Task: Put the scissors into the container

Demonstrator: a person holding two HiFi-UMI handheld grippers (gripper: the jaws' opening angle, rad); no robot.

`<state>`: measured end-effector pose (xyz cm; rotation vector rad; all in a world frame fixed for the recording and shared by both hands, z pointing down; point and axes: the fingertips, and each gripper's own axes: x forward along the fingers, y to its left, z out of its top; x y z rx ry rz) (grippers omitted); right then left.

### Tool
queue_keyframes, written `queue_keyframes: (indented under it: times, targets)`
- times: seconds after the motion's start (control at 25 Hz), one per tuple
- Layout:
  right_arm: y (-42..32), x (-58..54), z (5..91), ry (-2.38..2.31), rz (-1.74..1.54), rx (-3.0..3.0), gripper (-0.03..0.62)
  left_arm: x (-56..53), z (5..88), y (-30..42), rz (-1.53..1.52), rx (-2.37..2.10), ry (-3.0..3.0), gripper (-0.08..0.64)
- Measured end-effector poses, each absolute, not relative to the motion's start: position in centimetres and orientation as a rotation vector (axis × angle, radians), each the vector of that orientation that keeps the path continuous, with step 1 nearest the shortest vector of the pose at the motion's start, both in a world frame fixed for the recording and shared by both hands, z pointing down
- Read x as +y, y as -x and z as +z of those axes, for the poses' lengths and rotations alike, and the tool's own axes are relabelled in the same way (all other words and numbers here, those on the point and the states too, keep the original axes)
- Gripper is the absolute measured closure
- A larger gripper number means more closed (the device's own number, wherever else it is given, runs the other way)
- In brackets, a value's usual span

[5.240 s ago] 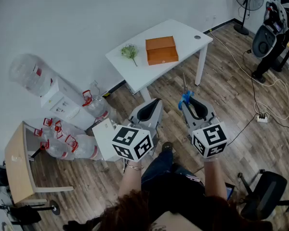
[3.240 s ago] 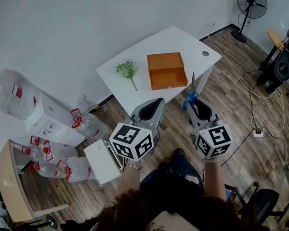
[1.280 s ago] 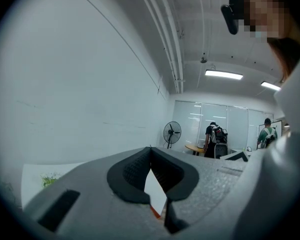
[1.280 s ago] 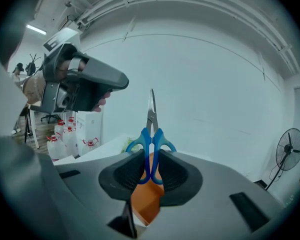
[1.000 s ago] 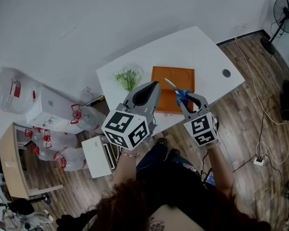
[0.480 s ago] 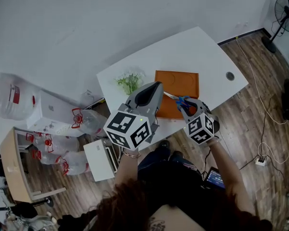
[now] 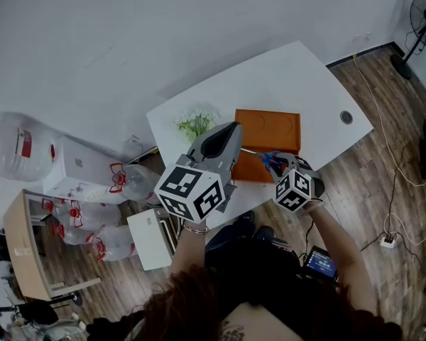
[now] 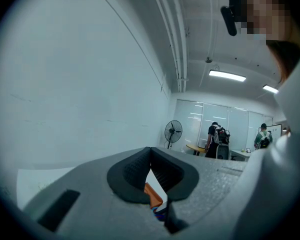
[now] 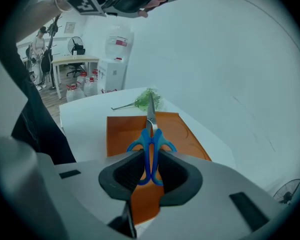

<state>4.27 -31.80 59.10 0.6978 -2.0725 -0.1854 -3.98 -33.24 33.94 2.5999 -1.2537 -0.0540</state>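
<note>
The right gripper (image 9: 150, 168) pinches the scissors (image 9: 151, 145) by their smooth blue plastic loops, the metal blades pointing forward above the flat orange container (image 9: 119, 134) on the white table (image 9: 82, 115). The left gripper (image 8: 150, 168) hangs raised, its ribbed dark pads closed together on nothing.

The orange container (image 9: 120, 134) lies open under my right claw (image 9: 151, 156), its floor free below the scissors (image 9: 151, 139) I grip. A green sprig (image 9: 147, 100) lies just past its far edge. My left claw (image 7: 231, 128), closed and empty, hangs higher, off to the left. The white desk (image 9: 85, 119) on either side gives room.
</note>
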Motion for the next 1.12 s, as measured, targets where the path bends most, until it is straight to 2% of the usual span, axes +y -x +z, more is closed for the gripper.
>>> queue_keyframes:
  times: [0.6,1.12]
  targets:
    - [-4.2,-33.1,65.9,-0.506,-0.11,-1.917,0.515,-35.0,34.9,6.0,-0.02,-1.285,-2.563,0.545]
    - [-4.2,-33.2,68.4,-0.431,-0.043,-1.848,0.515,-35.4,35.6,7.0,-0.005,-1.296,-2.545,0.545]
